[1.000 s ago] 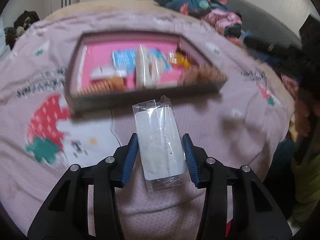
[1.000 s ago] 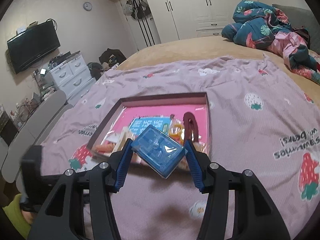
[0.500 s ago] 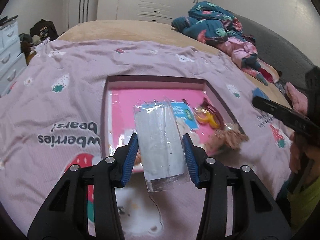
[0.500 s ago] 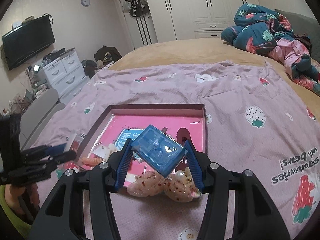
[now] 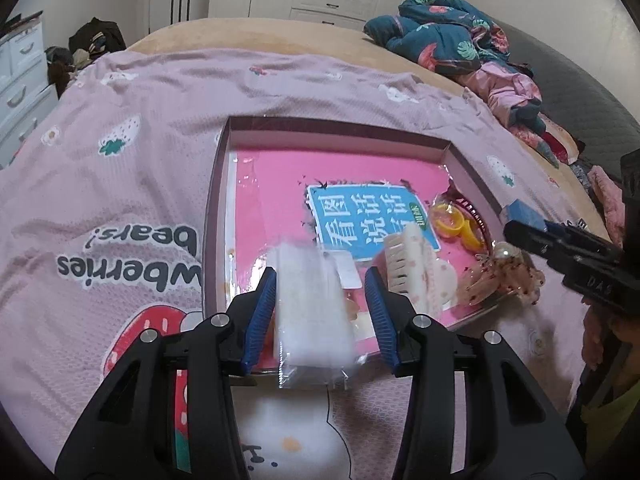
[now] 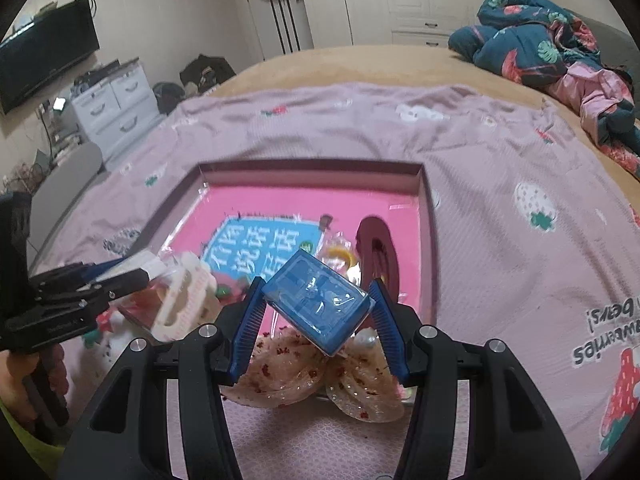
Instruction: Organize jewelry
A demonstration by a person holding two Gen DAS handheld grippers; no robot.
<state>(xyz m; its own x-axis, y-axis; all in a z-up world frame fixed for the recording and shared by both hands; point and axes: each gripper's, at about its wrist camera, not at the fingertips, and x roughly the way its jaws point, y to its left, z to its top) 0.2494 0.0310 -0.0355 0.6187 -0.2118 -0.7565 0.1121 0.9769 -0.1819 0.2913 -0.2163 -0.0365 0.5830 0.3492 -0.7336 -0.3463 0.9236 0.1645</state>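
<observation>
Jewelry lay in the pink tray (image 5: 472, 172); the left gripper (image 5: 320, 300), jaws spread, barely touched a blurred clear packet (image 5: 312, 312), likely to drop astray, while the right gripper (image 6: 316, 304) pinched a tilted blue case (image 6: 316, 300), liable to slip.

The pink bedspread (image 5: 132, 184) carries dark printed lettering seen upside down, ending in "berries bears!" in the left wrist view; the same print shows at the right edge of the right wrist view, partly cut off. In the tray, a blue card (image 5: 370, 220) bears large white Chinese characters, 看图说话 among them, with a small green badge whose digits are too small to make out
</observation>
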